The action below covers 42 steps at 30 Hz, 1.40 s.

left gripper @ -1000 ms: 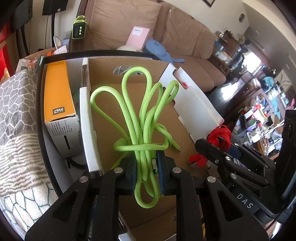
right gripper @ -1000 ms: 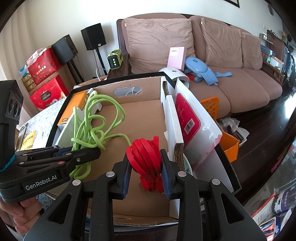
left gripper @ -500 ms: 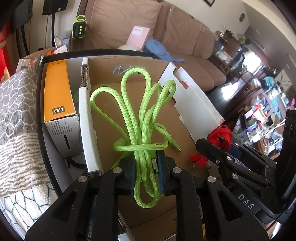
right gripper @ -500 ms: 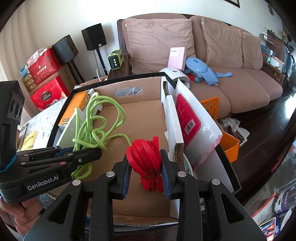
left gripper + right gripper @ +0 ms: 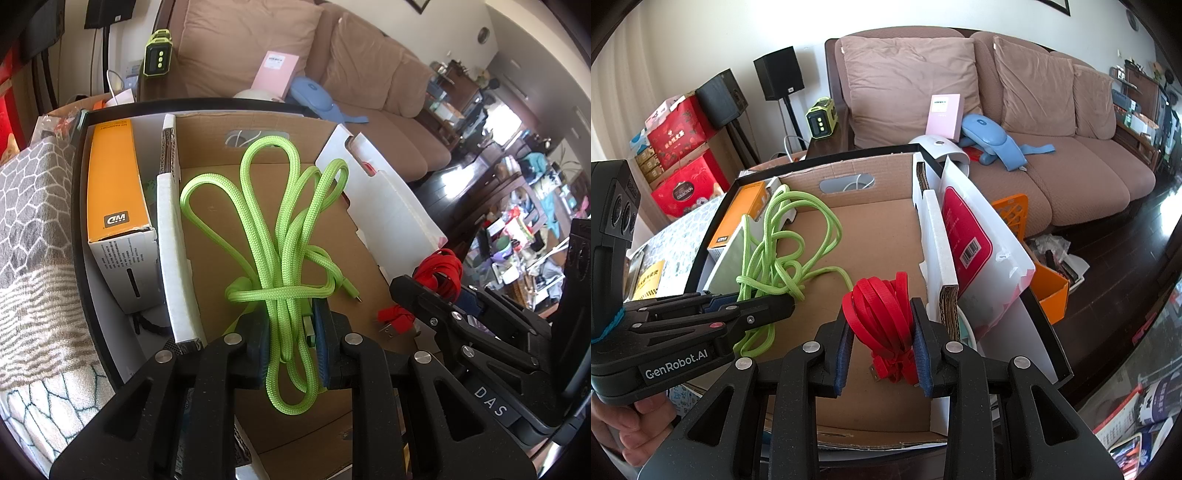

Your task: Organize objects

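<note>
Left wrist view showed the left gripper clamped on a green braided cable, whose bundle ran lengthwise toward 12 o'clock over the middle bay of the cardboard box, with one loop hanging back toward 6 o'clock past the pads. At 3 o'clock the right gripper pinched a red flat cable. In the right wrist view the right gripper held that red coil upright, its loops pointing to 12 o'clock, just beside the white cardboard divider at 1 o'clock. Both bundles appeared to hang above the bay floor, so lowering straight down was probably what remained; the left gripper sat at 9 o'clock, near the orange WD box.
</note>
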Available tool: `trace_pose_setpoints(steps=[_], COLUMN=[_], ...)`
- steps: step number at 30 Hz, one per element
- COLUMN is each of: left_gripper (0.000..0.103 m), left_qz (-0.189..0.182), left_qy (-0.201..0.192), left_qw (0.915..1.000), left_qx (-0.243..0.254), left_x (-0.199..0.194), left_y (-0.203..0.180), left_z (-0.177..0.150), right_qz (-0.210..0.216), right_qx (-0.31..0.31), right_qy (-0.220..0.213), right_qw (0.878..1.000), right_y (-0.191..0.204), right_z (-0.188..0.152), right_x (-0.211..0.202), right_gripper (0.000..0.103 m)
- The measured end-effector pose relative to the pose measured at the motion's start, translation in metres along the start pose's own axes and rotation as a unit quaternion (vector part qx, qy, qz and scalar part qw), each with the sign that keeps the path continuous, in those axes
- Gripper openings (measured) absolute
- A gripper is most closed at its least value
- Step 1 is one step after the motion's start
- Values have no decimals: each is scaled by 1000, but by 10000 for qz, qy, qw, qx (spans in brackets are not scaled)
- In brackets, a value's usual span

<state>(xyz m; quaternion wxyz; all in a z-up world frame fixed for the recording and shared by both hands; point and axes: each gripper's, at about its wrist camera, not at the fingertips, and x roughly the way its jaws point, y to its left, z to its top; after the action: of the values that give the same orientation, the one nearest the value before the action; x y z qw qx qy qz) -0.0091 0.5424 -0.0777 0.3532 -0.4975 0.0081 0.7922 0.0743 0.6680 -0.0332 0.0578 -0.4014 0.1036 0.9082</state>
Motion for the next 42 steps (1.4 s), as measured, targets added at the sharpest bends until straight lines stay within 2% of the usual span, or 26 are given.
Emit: trace_pose_setpoints(steps=[42], left_gripper=[20], left_qz=[0], left_qy=[30], left_qw=[10000], left_qx=[4], left_x=[0], left_y=[1], left_z=[-1], right_qz=[21], right_qx=[56], right_qy=[-62], right_qw=[10000], right_y=[-1], right_z=[4], right_x=[-3], right_gripper=[30])
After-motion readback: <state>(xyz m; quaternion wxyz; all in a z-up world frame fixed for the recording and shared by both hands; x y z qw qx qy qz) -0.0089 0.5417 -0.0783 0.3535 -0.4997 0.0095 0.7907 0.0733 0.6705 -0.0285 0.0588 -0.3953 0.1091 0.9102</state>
